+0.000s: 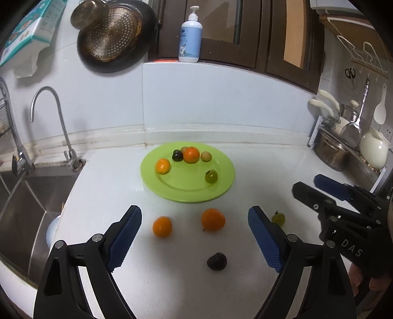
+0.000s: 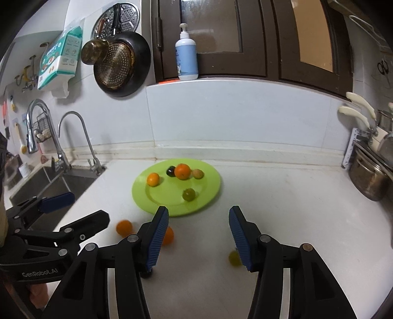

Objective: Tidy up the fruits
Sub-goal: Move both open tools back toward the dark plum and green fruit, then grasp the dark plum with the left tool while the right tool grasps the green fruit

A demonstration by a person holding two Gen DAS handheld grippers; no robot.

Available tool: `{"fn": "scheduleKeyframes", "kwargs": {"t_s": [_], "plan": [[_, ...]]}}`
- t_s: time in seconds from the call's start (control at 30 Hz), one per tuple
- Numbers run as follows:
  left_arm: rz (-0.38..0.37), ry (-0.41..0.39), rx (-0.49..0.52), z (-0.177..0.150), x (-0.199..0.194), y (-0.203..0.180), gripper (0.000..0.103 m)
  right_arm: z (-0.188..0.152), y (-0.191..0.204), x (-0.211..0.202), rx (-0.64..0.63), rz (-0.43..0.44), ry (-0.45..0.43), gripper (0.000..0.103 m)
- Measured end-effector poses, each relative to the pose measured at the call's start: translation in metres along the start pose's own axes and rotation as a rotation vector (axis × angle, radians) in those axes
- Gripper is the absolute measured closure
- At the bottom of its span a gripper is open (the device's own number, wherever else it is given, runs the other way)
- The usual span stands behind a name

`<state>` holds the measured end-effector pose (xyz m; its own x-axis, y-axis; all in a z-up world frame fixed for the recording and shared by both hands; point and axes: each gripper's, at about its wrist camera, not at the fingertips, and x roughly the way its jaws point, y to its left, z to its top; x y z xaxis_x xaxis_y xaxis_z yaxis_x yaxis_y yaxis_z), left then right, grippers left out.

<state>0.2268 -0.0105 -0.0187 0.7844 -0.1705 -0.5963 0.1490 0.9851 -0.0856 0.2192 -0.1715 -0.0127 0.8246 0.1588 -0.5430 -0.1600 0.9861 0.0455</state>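
On the white counter (image 1: 103, 191) near the back wall we see a green plate (image 1: 172, 189) carrying five or six small fruits: two oranges, a dark fruit, a pale yellowish one, a green one, and possibly one more hidden behind the larger orange (image 1: 191, 154).

Left wrist view: our left gripper (image 1: 194, 235) has its fingers wide apart and holds nothing. Between and ahead of them, on the bare counter in front of the plate, lie two loose oranges (image 1: 162, 227) and, nearer the camera, a dark fruit (image 1: 216, 261). A green fruit (image 1: 278, 218) sits just beyond the right-hand finger, partly hidden by it. The right gripper (image 1: 319, 189) shows at the right edge of this view, fingers apart.

Right wrist view: our right gripper (image 2: 199, 235) is also spread wide and empty. Only one loose orange shows whole here; the other is half hidden behind the left-hand finger (image 2: 157, 238). The green fruit appears blurred beside the right-hand finger. We cannot find the dark loose fruit in this view. The left gripper shows at the lower left.

The right view alone shows the steamer rack (image 2: 115, 19) on the wall and a second tap (image 2: 36, 122) at the sink (image 2: 49, 179). Both views show the soap bottle (image 1: 190, 36) on the ledge.
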Motion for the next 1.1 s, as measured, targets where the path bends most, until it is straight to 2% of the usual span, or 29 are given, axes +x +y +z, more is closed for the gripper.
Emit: {"fn": "scheduleKeyframes", "kwargs": {"t_s": [0.37,0.6,0.87,1.1], "plan": [[0.058,0.088,-0.020,-0.037,0.021,-0.017,0.014,-0.037,-0.026,0.012,0.037,-0.015,0.087,0.051],[0.061,0.164,-0.035,-0.056,0.041,-0.024,0.017,-0.056,-0.039,0.031,0.070,-0.009,0.146,0.051],[0.029,0.219,-0.051,-0.073,0.059,-0.031,0.036,-0.068,-0.054,0.054,0.118,-0.009,0.202,0.051],[0.008,0.246,-0.062,-0.073,0.073,-0.032,0.055,-0.070,-0.059,0.070,0.141,-0.008,0.232,0.054]]}}
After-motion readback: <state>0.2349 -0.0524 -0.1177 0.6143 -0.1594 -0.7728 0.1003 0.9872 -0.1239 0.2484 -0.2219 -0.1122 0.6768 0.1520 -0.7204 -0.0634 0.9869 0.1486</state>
